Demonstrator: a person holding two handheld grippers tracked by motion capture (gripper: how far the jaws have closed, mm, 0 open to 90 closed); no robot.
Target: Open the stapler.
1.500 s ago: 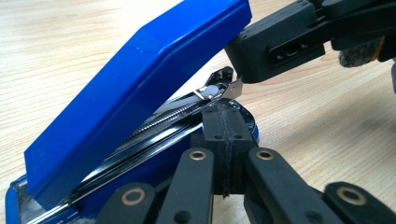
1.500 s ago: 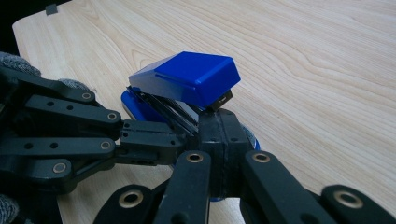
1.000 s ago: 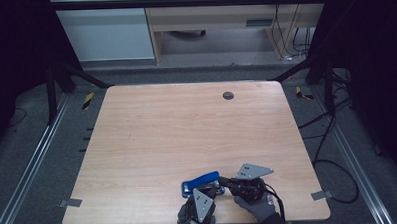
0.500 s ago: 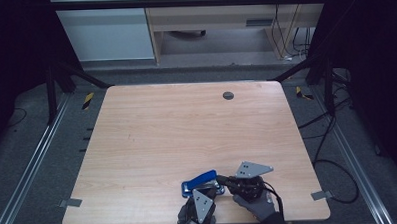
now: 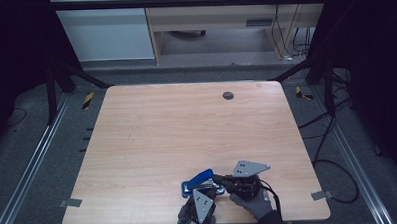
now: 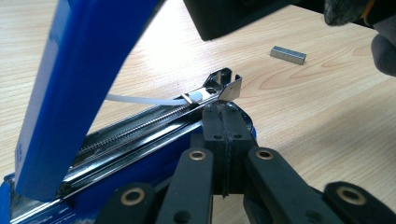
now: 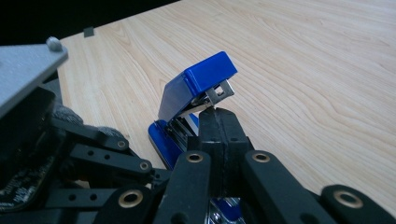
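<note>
Stapler [image 6: 70, 93] lid up, channel bare; staples [image 6: 288, 54] loose on counter [image 5: 152, 143], unloaded. Both tongs [image 6: 223, 114] [image 7: 219, 116] pressed together, empty.

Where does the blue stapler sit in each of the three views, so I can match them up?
High view: the blue stapler lies near the table's near edge, lid raised, just ahead of both grippers.
Left gripper view: left half of the picture, lid up, metal staple channel exposed.
Right gripper view: centre, just beyond the jaw tips.
Shared landmark: the light wooden table, which lies under the stapler in all three.
</note>
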